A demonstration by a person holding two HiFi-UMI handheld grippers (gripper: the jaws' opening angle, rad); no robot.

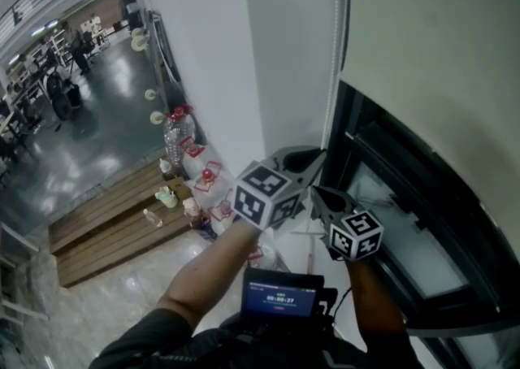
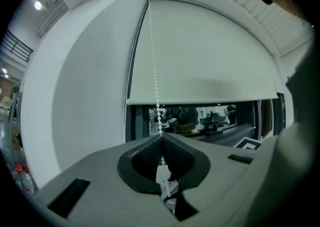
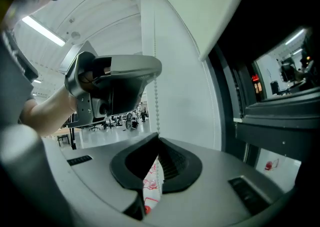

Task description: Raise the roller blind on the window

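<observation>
The cream roller blind [image 1: 431, 50] [image 2: 200, 51] [image 3: 200, 1] covers the upper window; dark glass shows under its bottom edge. Its white bead chain [image 1: 334, 75] [image 2: 154, 71] [image 3: 156, 96] hangs along the blind's left side. My left gripper [image 1: 319, 158] [image 2: 160, 139] is shut on the chain, which runs between its ribbed pads. My right gripper [image 1: 314, 192] [image 3: 158, 137] is shut on the same chain just below it. In the right gripper view the left gripper's body [image 3: 120, 81] sits above and to the left.
The black window frame [image 1: 406, 197] lies right of the chain and a white wall [image 1: 211, 58] left of it. Far below stand water bottles [image 1: 179, 136], packages and a wooden pallet [image 1: 114, 221]. A small lit screen [image 1: 280, 294] sits at my chest.
</observation>
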